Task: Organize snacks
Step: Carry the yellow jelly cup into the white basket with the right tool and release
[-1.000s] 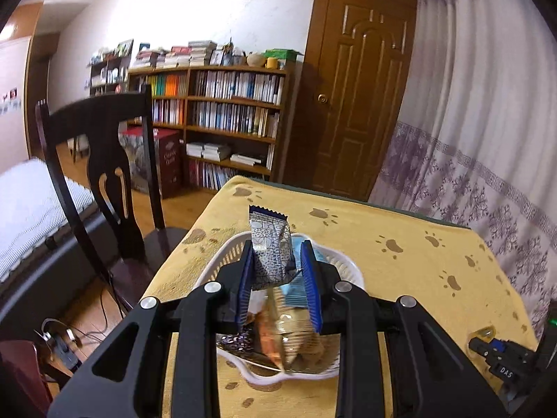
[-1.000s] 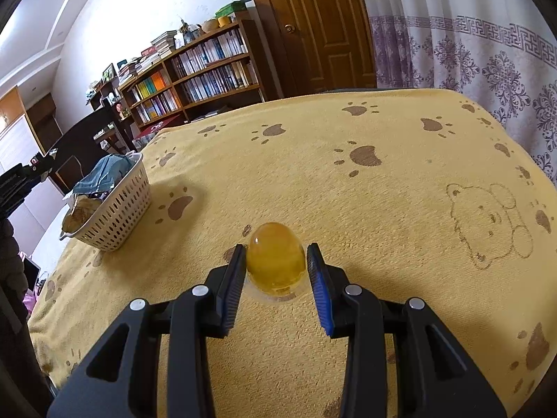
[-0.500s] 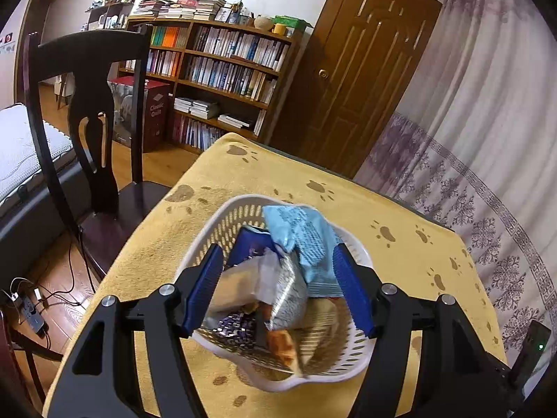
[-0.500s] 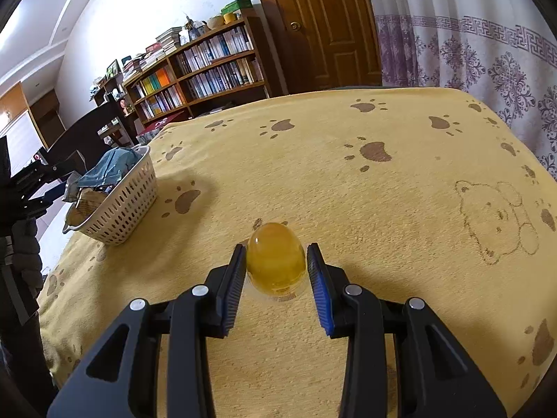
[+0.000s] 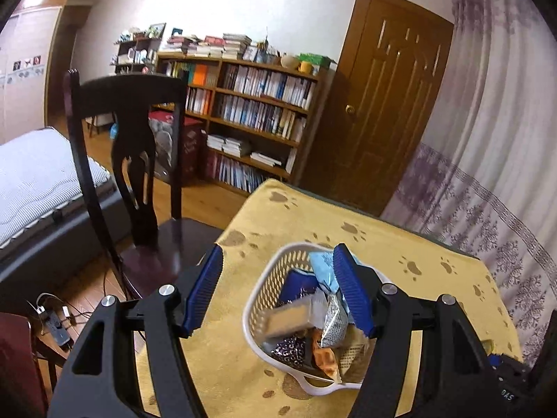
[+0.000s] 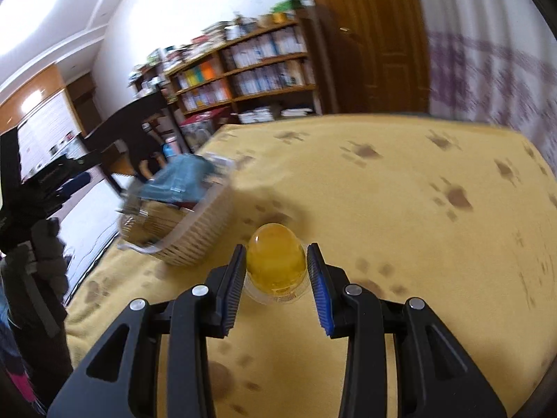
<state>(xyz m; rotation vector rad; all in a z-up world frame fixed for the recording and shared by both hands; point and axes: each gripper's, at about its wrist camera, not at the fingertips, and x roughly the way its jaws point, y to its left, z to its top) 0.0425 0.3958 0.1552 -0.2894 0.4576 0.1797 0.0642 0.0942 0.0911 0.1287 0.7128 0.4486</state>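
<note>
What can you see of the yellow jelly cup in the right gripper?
The jelly cup is a translucent amber-yellow dome, egg-shaped on top, with a clear plastic rim at its base bearing small print too blurred to read. It sits upright between the right gripper's blue ribbed pads, which close on its sides. It appears held above the yellow paw-print tablecloth, near the white basket.

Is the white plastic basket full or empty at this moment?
Full. The white plastic basket is heaped with snack packets, some rising above its rim.
</note>
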